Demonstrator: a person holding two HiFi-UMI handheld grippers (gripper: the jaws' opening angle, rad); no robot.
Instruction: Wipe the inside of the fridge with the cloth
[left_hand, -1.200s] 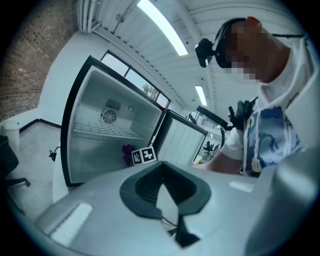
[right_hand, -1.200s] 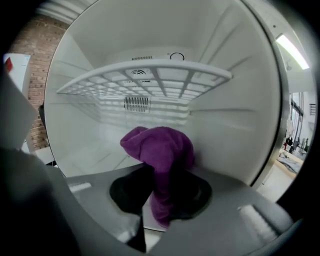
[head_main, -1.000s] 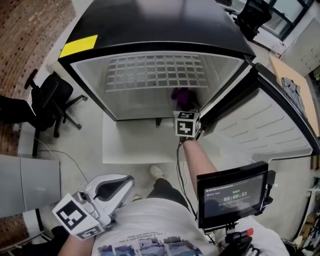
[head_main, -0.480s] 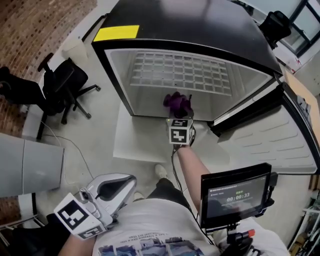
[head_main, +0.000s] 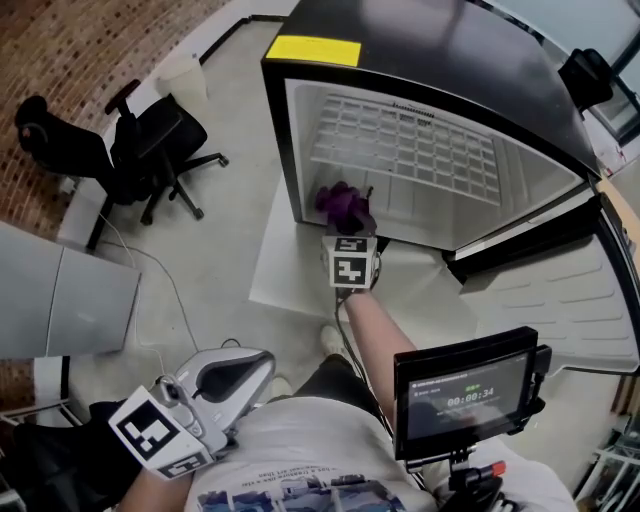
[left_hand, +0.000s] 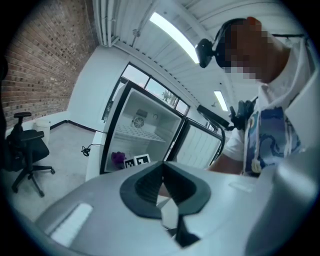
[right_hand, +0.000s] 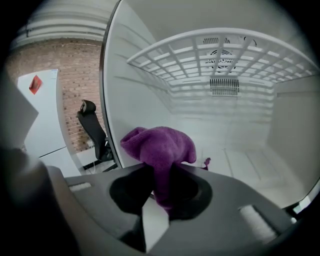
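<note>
We pinch the purple cloth in our right hand-held gripper, its bunched end pointing lengthwise into the open fridge near its left wall, our left hand-held gripper pressed together, empty

Below the wire shelf, the fridge compartment lies open and free; the shelf caps it overhead. The door is swung wide at right. The left wall stands just beside the right gripper and its cloth.
</note>
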